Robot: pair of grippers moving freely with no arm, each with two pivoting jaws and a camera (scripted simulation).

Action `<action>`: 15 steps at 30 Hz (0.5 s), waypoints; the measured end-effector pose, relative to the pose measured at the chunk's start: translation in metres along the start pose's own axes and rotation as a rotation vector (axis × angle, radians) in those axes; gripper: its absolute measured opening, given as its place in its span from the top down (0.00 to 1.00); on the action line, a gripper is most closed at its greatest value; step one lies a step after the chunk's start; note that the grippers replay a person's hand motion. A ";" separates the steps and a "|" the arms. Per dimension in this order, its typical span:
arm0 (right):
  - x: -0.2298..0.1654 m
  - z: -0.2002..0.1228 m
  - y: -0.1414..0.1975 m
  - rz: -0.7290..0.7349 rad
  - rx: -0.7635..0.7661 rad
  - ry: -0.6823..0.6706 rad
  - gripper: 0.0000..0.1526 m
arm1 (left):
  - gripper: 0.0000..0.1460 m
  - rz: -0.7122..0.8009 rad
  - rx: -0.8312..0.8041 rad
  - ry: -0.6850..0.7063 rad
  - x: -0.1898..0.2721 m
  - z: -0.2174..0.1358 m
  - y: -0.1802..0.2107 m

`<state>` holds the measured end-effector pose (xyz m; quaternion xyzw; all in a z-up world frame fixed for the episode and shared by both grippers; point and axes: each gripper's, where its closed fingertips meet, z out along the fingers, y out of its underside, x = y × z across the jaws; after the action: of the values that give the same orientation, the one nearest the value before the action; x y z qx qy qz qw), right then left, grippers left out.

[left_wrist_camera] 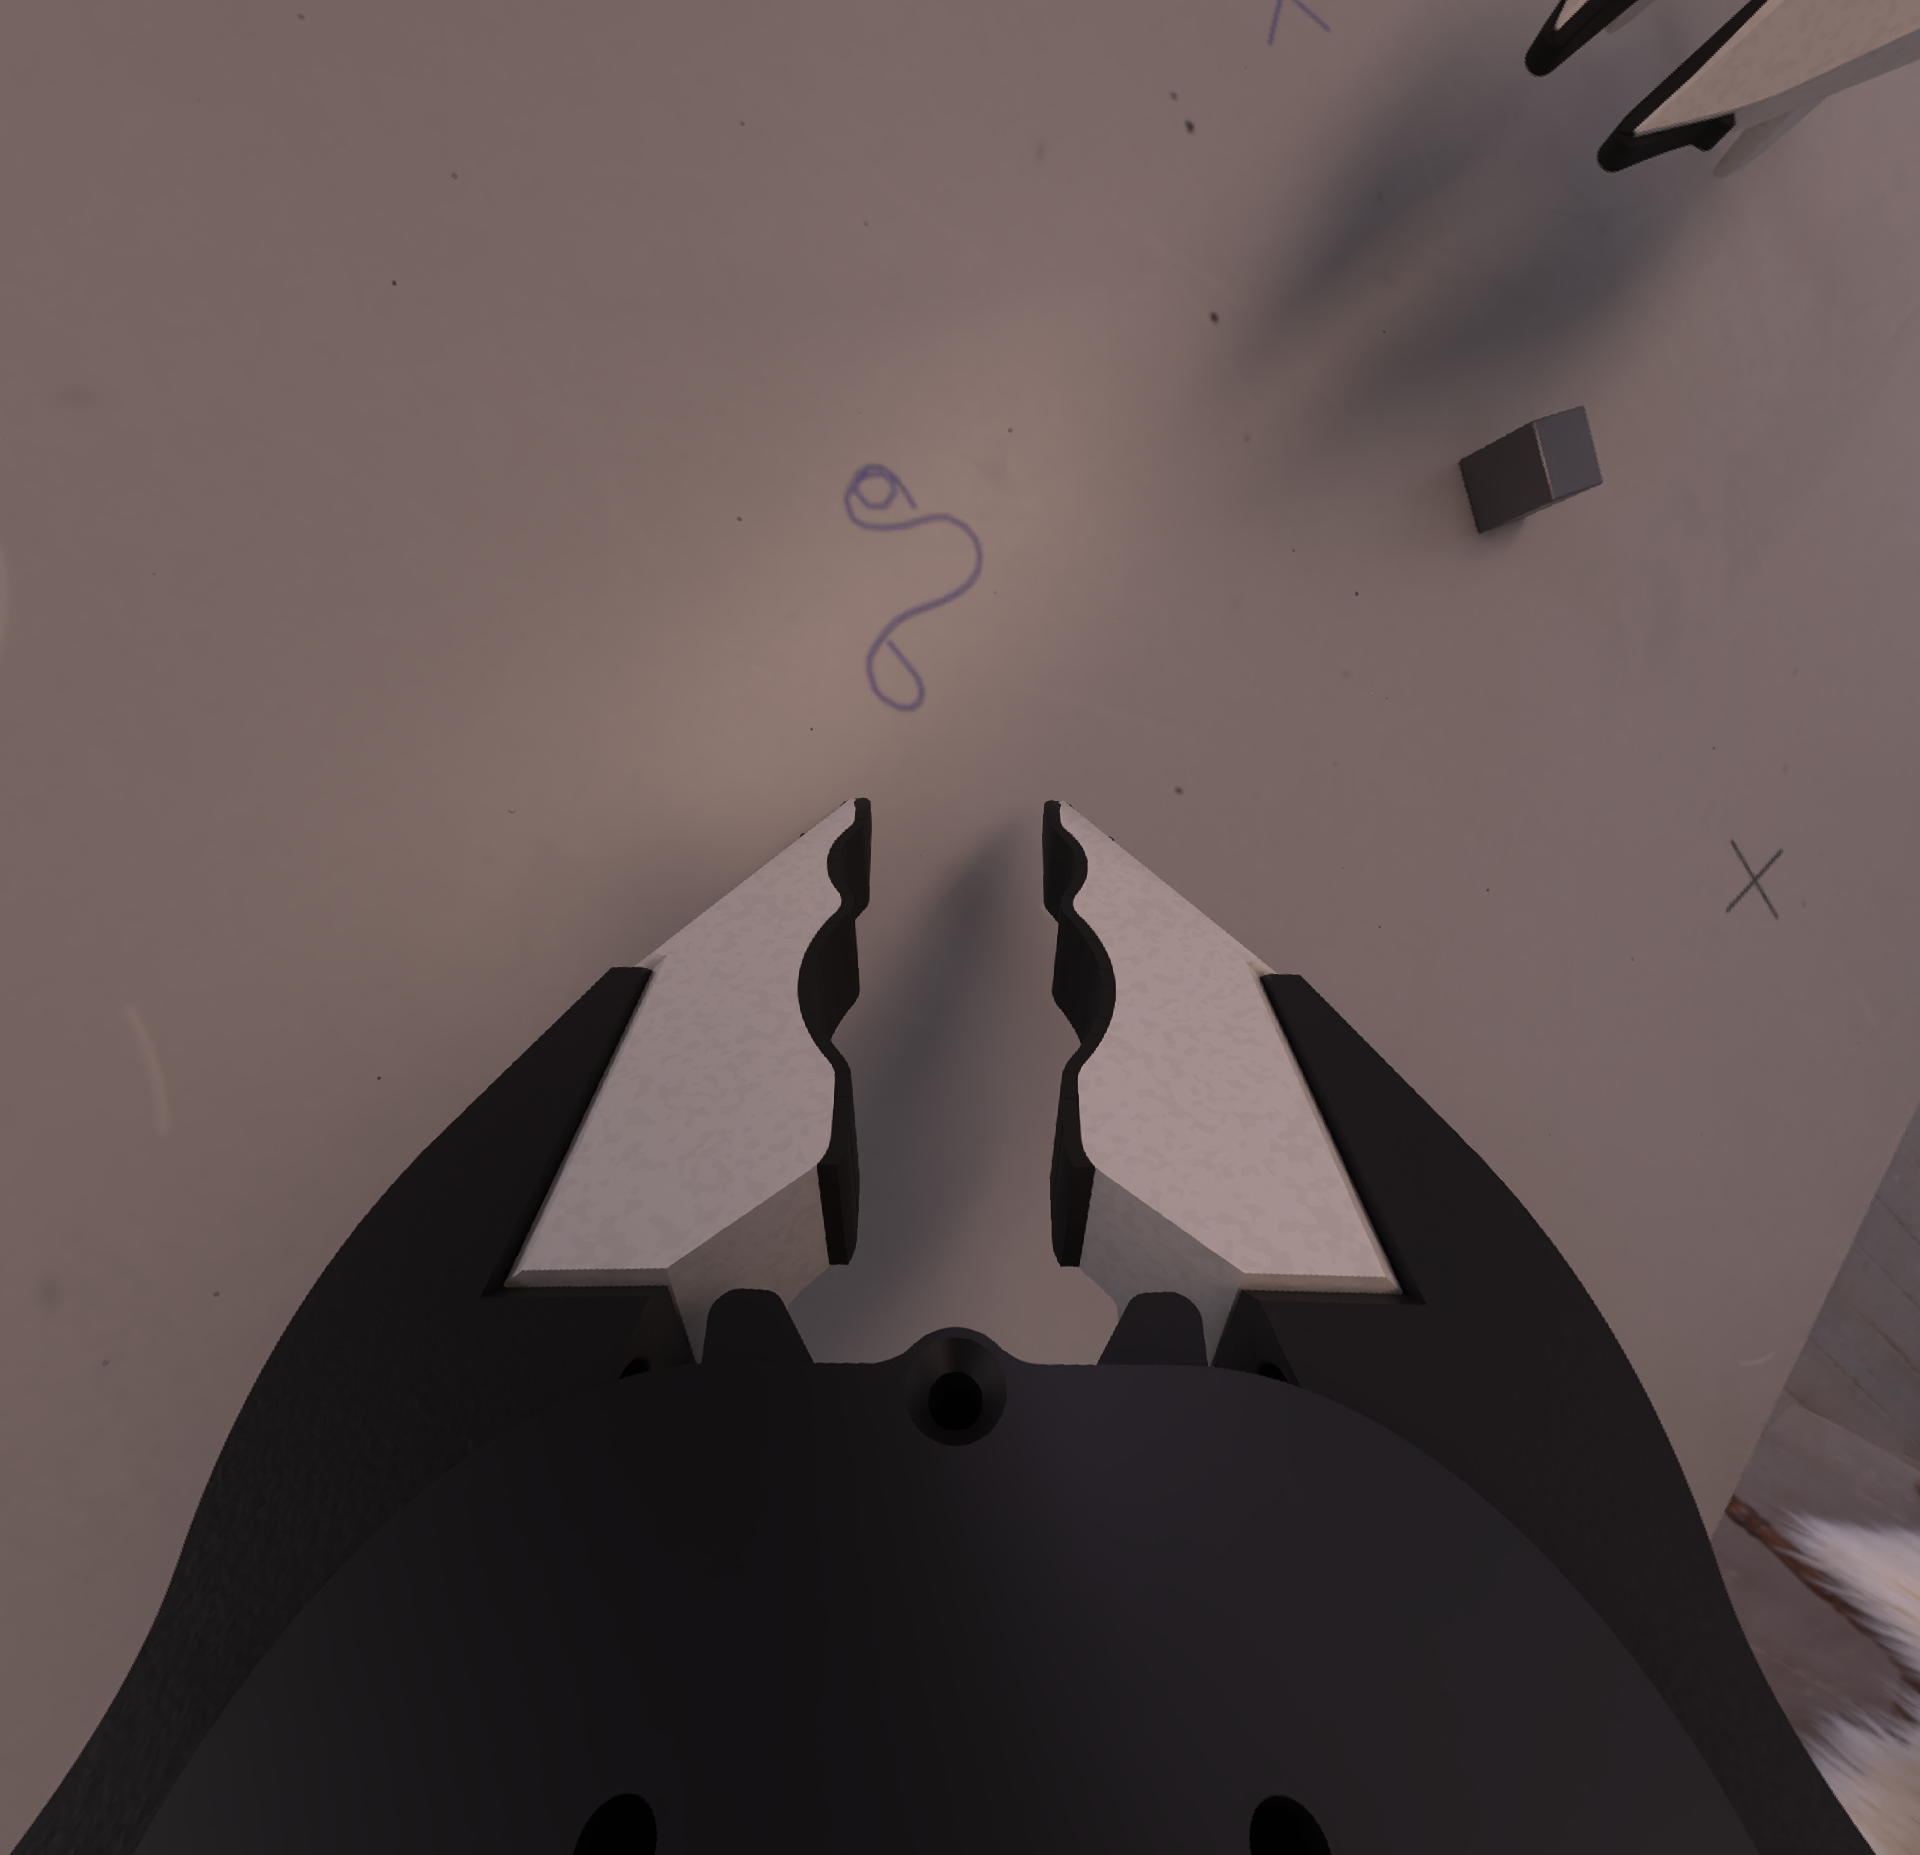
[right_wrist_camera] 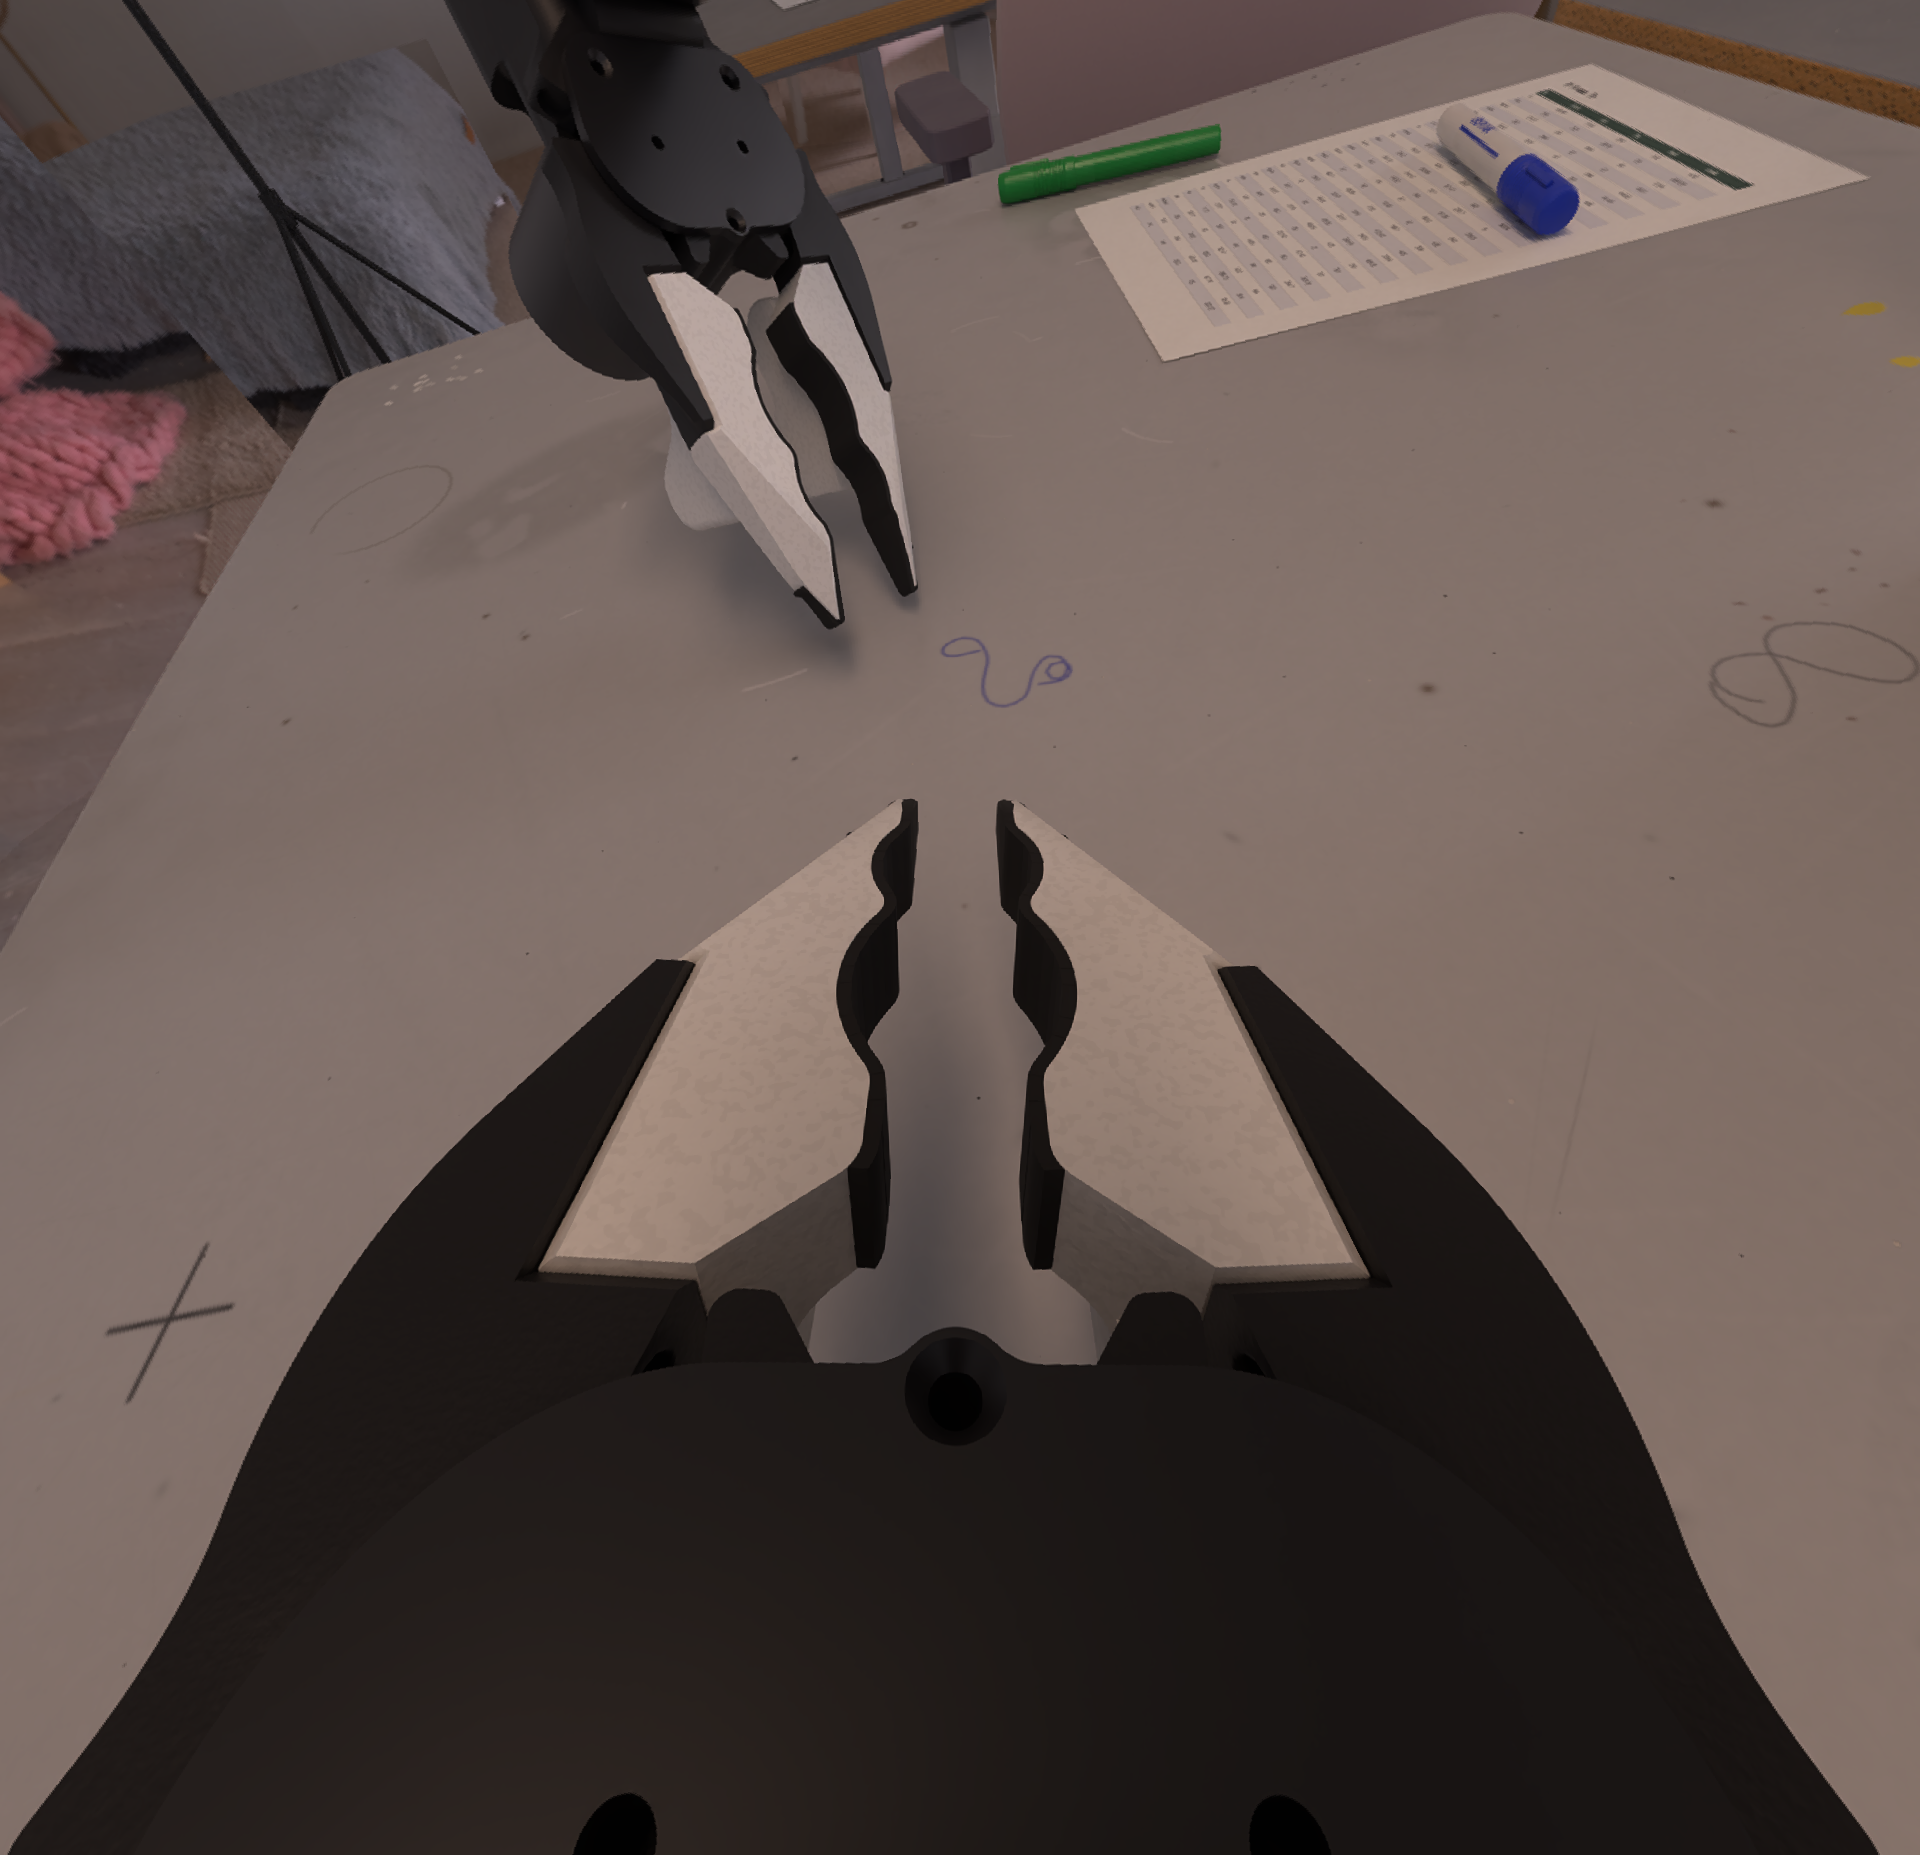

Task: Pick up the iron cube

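The iron cube (left_wrist_camera: 1529, 467), small and dark grey, sits on the grey table (left_wrist_camera: 416, 455) in the left wrist view, far right of my left gripper (left_wrist_camera: 956, 818). The left gripper is open and empty, pointing down near a blue scribble (left_wrist_camera: 914, 579). The tips of my right gripper (left_wrist_camera: 1579, 112) show at the top right, above the cube and apart from it. In the right wrist view my right gripper (right_wrist_camera: 956, 818) is open with a narrow gap and empty. The cube does not show there. The left gripper (right_wrist_camera: 868, 600) hovers ahead, tips near the table.
A green marker (right_wrist_camera: 1107, 164), a printed sheet (right_wrist_camera: 1351, 247) and a blue-capped glue stick (right_wrist_camera: 1507, 169) lie at the table's far right. A white object (right_wrist_camera: 696, 486) sits partly hidden behind the left gripper. The table edge (left_wrist_camera: 1849, 1234) runs close on the left wrist view's right.
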<state>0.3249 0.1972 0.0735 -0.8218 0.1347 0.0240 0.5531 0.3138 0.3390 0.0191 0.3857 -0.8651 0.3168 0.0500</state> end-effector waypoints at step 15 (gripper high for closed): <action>-0.001 0.000 0.000 0.001 0.001 -0.003 0.90 | 0.77 -0.007 -0.010 0.012 0.001 -0.002 0.004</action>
<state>0.3244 0.1977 0.0735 -0.8215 0.1340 0.0255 0.5536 0.3101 0.3418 0.0185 0.3868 -0.8649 0.3145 0.0581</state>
